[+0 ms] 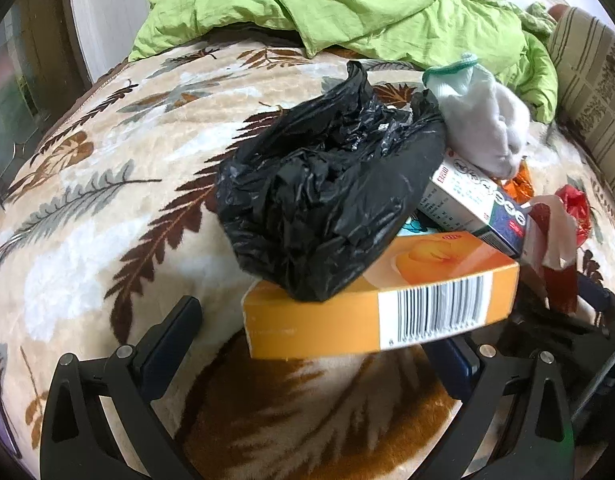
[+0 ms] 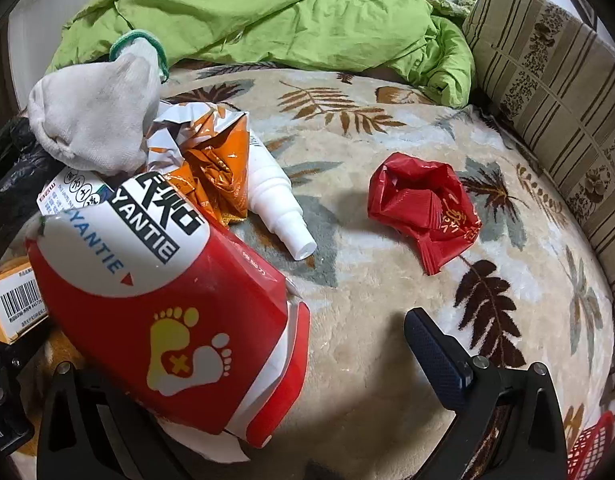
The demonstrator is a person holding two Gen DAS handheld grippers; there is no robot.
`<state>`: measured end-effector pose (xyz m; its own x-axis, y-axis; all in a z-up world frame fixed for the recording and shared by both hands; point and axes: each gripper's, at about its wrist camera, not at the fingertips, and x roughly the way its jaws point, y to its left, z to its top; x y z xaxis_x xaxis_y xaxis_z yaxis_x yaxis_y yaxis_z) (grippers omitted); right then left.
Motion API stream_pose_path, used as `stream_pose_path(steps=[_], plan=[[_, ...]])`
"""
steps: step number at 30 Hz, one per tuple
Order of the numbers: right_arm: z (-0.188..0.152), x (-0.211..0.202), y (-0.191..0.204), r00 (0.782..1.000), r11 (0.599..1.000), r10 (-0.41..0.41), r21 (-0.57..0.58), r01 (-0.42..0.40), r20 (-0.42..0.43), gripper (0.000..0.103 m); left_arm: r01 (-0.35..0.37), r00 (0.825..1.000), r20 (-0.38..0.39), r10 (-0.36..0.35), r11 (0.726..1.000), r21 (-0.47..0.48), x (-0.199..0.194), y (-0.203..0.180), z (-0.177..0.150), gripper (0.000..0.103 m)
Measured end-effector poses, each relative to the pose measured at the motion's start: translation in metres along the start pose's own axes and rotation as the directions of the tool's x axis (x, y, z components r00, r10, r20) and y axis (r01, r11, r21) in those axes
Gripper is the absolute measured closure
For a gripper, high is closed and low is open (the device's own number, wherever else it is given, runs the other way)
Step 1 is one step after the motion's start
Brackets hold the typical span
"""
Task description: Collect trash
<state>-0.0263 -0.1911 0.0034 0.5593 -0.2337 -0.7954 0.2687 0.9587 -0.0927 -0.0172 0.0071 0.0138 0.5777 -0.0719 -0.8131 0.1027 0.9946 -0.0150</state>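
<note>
Hovering wide-open over the trash pile on the blanket (image 2: 387, 320).
Left gripper (image 1: 319, 332) straddles orange box (image 1: 379, 304) with black bag (image 1: 327, 200) loose on top, may slide off on lift. Right gripper (image 2: 275, 364) spread around red box (image 2: 167, 312); red wrapper (image 2: 423, 208) well apart, easily missed.

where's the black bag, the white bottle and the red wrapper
black bag (image 1: 323, 196), left wrist view, on its crumpled middle
white bottle (image 2: 277, 196), right wrist view, on its body below the neck
red wrapper (image 2: 419, 208), right wrist view, on its creased centre
</note>
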Motion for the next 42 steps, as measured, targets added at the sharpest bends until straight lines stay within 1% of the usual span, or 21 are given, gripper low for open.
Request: stream_pose_path(steps=[1,2,3,5,6,7,9,10,11,12,13,15,18,19,23,25,26,28,30,35,42], plan=[[0.002,-0.001,-0.007,0.999,0.999,0.043,0.014,-0.043,-0.022,0.001,0.002,1.000,0.000,-0.002,1.000,-0.004,-0.004,0.001,-0.002,0.000],[0.004,-0.002,-0.015,0.993,0.995,0.099,0.023,-0.097,-0.060,0.001,0.007,1.000,-0.001,-0.007,1.000,-0.009,-0.009,0.003,-0.006,0.000],[0.004,-0.006,-0.017,0.989,0.992,0.125,0.020,-0.124,-0.081,0.001,0.014,1.000,-0.003,-0.014,1.000,-0.018,-0.015,0.006,-0.009,0.000],[-0.001,-0.017,-0.023,0.984,0.988,0.151,0.004,-0.152,-0.096,0.001,0.035,0.999,0.009,-0.035,0.998,-0.050,-0.030,0.012,-0.017,0.000],[-0.005,-0.026,-0.028,0.985,0.989,0.149,0.014,-0.149,-0.082,0.001,0.043,0.999,0.021,-0.041,0.997,-0.066,-0.038,0.015,-0.020,0.000],[-0.008,-0.033,-0.032,0.985,0.987,0.160,0.043,-0.157,-0.069,0.001,0.053,0.997,0.051,-0.049,0.995,-0.085,-0.051,0.020,-0.027,0.000],[-0.013,-0.055,-0.045,0.976,0.970,0.219,0.108,-0.216,-0.017,0.001,0.047,0.993,0.112,-0.035,0.994,-0.102,-0.074,0.024,-0.037,0.000],[-0.017,-0.064,-0.047,0.975,0.969,0.221,0.117,-0.219,-0.001,0.001,0.049,0.989,0.141,-0.034,0.993,-0.104,-0.084,0.024,-0.041,0.000],[-0.020,-0.078,-0.047,0.978,0.973,0.208,0.104,-0.208,0.017,0.001,0.052,0.982,0.184,-0.034,0.994,-0.093,-0.100,0.021,-0.047,0.000],[-0.022,-0.088,-0.048,0.978,0.975,0.204,0.086,-0.206,0.040,0.001,0.043,0.979,0.204,-0.026,0.996,-0.078,-0.108,0.019,-0.050,0.000],[-0.027,-0.104,-0.047,0.975,0.976,0.202,0.063,-0.208,0.088,0.001,0.012,0.970,0.243,0.000,0.999,-0.049,-0.123,0.014,-0.059,0.000],[-0.041,-0.139,-0.045,0.967,0.985,0.166,0.013,-0.172,0.193,0.001,-0.011,0.955,0.295,0.012,1.000,-0.005,-0.144,0.007,-0.071,0.000],[-0.063,-0.167,-0.045,0.956,0.991,0.136,-0.033,-0.132,0.261,0.001,-0.031,0.941,0.338,0.017,0.999,0.038,-0.167,-0.001,-0.091,0.000],[-0.075,-0.179,-0.045,0.947,0.991,0.133,-0.039,-0.128,0.291,0.001,-0.038,0.938,0.346,0.018,0.998,0.049,-0.172,-0.004,-0.098,0.000],[-0.098,-0.202,-0.046,0.929,0.994,0.113,-0.032,-0.108,0.354,0.001,-0.053,0.930,0.367,0.024,0.996,0.071,-0.183,-0.009,-0.109,0.000],[-0.102,-0.210,-0.052,0.921,0.996,0.092,-0.028,-0.088,0.379,0.001,-0.071,0.934,0.355,0.040,0.995,0.075,-0.178,-0.011,-0.107,0.000],[-0.102,-0.209,-0.052,0.920,0.996,0.092,-0.027,-0.089,0.380,0.001,-0.077,0.936,0.348,0.047,0.995,0.071,-0.176,-0.011,-0.108,0.000],[-0.100,-0.203,-0.054,0.932,0.996,0.084,-0.016,-0.084,0.354,0.001,-0.077,0.943,0.328,0.052,0.995,0.066,-0.171,-0.010,-0.105,0.000],[-0.098,-0.197,-0.058,0.938,0.996,0.081,0.001,-0.086,0.336,0.001,-0.076,0.946,0.321,0.053,0.995,0.060,-0.169,-0.008,-0.107,0.000],[-0.099,-0.192,-0.055,0.945,0.998,0.062,-0.006,-0.064,0.320,0.001,-0.056,0.953,0.299,0.041,0.997,0.045,-0.164,-0.003,-0.108,0.000],[-0.099,-0.193,-0.050,0.947,0.999,0.050,-0.022,-0.045,0.317,0.001,-0.055,0.954,0.299,0.039,0.997,0.046,-0.163,-0.002,-0.107,0.000]])
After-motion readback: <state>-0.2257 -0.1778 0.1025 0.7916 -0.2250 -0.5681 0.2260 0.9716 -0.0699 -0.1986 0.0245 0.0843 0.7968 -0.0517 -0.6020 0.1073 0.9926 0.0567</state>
